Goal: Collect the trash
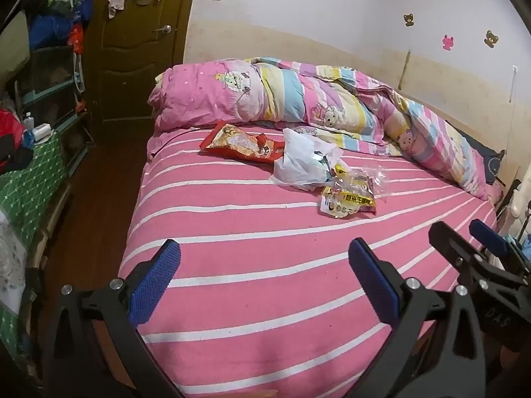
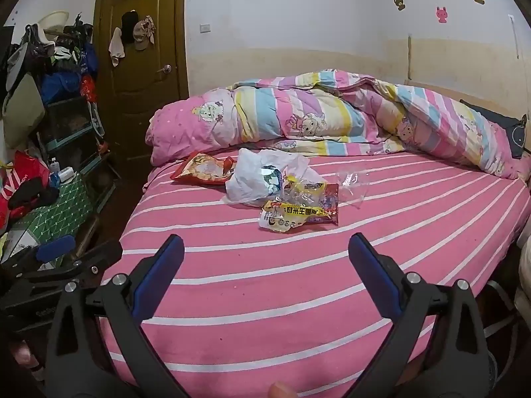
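Trash: white plastic bag (image 2: 252, 179), red snack packet (image 2: 204, 169) at its 10 o'clock, yellow wrapper (image 2: 298, 214) at 5, mid-bed (image 2: 298, 298); light, crinkly, slippery; pinch raised folds; left gripper (image 1: 262, 258) and right gripper (image 2: 265, 252) fully spread, empty

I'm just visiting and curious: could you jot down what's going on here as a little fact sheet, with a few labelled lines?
place: bedroom, bed with pink striped sheet
trash on bed: red snack bag, white plastic bag, yellow snack wrapper, clear wrapper
bedding: rolled cartoon quilt behind the trash
left gripper: fingers wide open, empty, short of the trash
right gripper: fingers wide open, empty
collected so far: nothing held
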### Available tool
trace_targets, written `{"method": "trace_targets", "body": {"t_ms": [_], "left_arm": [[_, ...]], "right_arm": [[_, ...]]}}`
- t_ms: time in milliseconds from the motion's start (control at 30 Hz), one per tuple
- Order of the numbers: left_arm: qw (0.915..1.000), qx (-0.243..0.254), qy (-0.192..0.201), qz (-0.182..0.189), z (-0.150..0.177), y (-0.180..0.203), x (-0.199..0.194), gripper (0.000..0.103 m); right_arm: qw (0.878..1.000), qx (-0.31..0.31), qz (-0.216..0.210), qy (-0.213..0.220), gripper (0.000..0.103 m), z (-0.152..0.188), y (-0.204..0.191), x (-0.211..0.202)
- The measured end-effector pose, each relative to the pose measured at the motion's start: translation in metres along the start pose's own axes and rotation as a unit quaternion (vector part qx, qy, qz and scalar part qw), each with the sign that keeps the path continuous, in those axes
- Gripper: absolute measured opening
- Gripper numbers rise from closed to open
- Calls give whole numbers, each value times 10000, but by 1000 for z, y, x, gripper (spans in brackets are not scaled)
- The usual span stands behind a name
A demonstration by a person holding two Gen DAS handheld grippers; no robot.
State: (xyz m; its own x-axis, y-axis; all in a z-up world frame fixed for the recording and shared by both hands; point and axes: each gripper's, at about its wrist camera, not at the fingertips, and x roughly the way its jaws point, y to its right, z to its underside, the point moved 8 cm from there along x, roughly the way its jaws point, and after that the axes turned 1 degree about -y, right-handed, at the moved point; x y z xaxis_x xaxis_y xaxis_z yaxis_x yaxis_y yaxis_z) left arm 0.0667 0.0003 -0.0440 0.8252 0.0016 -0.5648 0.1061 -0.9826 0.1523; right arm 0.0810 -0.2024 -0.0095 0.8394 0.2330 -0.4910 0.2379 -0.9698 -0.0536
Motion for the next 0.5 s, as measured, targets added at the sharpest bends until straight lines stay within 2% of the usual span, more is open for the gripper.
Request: {"method": "trace_targets", "body": {"t_ms": [500], "left_arm": [[9998, -182, -6, 63, -4, -9, -1, 98]], "right_arm": [[9998, 170, 96, -50, 98, 1, 7, 6]]}}
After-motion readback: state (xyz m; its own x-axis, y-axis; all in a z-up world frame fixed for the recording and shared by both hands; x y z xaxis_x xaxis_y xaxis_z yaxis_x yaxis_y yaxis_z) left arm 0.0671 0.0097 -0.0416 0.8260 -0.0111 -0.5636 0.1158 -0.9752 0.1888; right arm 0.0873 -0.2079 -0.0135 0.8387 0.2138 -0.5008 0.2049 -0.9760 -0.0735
